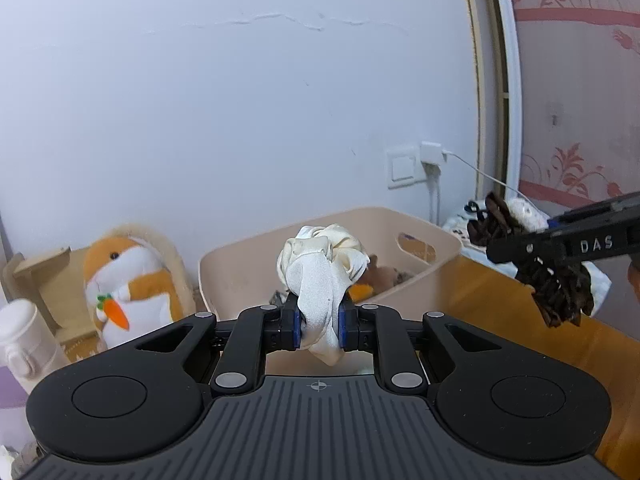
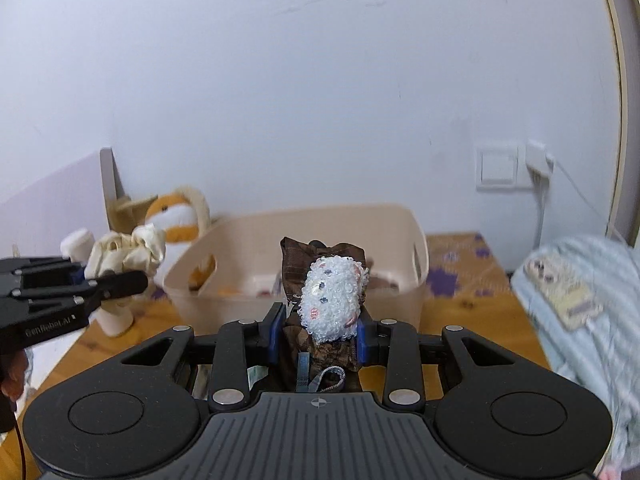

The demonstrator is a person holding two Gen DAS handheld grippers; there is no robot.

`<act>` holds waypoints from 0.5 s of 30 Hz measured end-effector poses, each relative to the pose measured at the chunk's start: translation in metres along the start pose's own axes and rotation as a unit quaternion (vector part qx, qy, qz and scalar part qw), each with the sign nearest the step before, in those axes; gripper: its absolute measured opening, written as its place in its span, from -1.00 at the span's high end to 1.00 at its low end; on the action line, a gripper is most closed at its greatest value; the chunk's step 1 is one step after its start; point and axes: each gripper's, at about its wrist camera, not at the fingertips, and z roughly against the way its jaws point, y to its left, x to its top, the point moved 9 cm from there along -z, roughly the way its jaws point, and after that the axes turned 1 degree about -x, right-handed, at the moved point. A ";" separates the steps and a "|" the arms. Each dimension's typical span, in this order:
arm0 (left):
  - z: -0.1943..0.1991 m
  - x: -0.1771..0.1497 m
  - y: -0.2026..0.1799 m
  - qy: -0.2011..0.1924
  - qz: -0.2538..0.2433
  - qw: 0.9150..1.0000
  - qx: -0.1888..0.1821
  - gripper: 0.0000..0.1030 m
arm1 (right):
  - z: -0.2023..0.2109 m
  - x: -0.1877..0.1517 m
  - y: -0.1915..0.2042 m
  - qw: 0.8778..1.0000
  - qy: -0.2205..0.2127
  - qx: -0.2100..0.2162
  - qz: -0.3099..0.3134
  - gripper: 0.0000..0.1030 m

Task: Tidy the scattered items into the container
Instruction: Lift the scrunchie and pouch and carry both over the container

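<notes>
here, two tools (image 1: 319, 326) (image 2: 319, 334), two scrunchies (image 1: 322, 276) (image 2: 334, 300), one bin (image 1: 424, 232).

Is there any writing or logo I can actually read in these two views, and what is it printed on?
"DAS": white letters on the black side of the right tool, partly cut off by the picture's edge.
"GenRobot.AI": faint grey letters on the black side of the left tool; blurred, so this reading is uncertain.
The patch on the light blue cloth is too blurred to read.
</notes>
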 end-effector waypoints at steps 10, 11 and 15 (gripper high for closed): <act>-0.034 0.029 0.001 -0.012 0.016 1.000 0.021 0.68 | -0.027 0.047 -0.003 1.000 -0.025 0.003 0.006 0.38; -0.039 0.031 0.002 -0.010 0.023 0.999 0.025 0.68 | -0.031 0.051 -0.003 1.000 -0.027 0.003 0.005 0.38; -0.058 0.036 0.010 -0.005 0.051 0.998 0.046 0.68 | -0.046 0.068 -0.008 0.999 -0.049 -0.012 0.006 0.38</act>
